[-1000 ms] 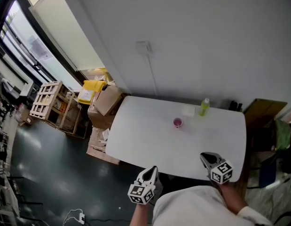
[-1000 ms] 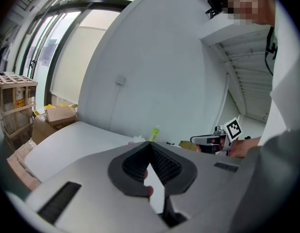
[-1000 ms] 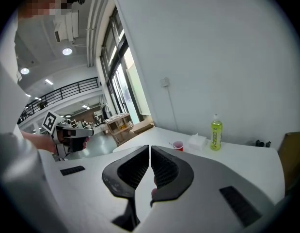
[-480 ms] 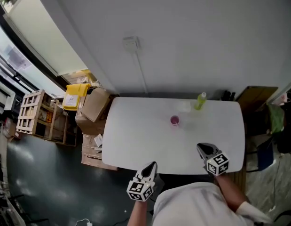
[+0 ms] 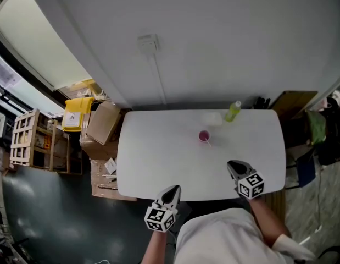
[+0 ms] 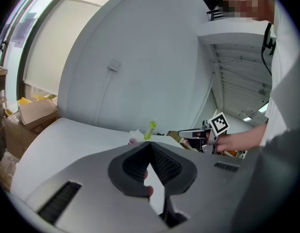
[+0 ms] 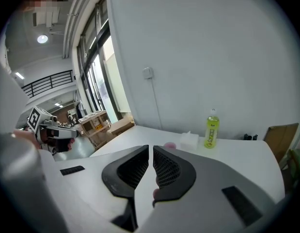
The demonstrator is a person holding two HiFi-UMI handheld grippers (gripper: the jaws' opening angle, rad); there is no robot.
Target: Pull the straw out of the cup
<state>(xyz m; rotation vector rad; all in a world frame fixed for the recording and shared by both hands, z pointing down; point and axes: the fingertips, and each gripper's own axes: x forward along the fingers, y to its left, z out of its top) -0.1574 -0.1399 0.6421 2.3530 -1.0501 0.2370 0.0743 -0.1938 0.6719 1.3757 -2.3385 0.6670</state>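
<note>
1. Presently my left claw (image 5: 171, 191) has its jaws pressed together at the tips with nothing between them. It hangs at the near edge of the white table (image 5: 153, 161).
2. My right claw (image 5: 233, 166) is likewise closed and empty, with only a hairline slit between the pads. It sits over the near right part of the table.
3. The pink cup (image 5: 204, 136) stands toward the far side of the table, roughly at its centre, well apart from both claws. The right claw is the nearer of the two.
4. Beyond the cup, near the wall, are a white box-like object (image 5: 212, 118) and a green bottle (image 5: 233, 111).
5. Step in hand, as I judge it, is the approach to the cup. Nothing is gripped yet.
6. Recommended procedure:
   - Spread both sets of jaws before arrival.
   - Steady the cup low on its wall with one claw.
   - Pinch the straw above the rim with the other.
   - Draw it out along its own axis.
   - A small cup is likely light, and I expect it to tip or lift if left unheld.
7. Keep the travelling claw clear of the bottle and the white object.
8. Limits of view:
   - The straw is too small to resolve. A thin pale line at the cup's near right side may be it, unconfirmed.
   - In both gripper views the jaws cover most of the cup.
   - Its contents cannot be seen.
   - My torso hides part of the table's near edge.
</note>
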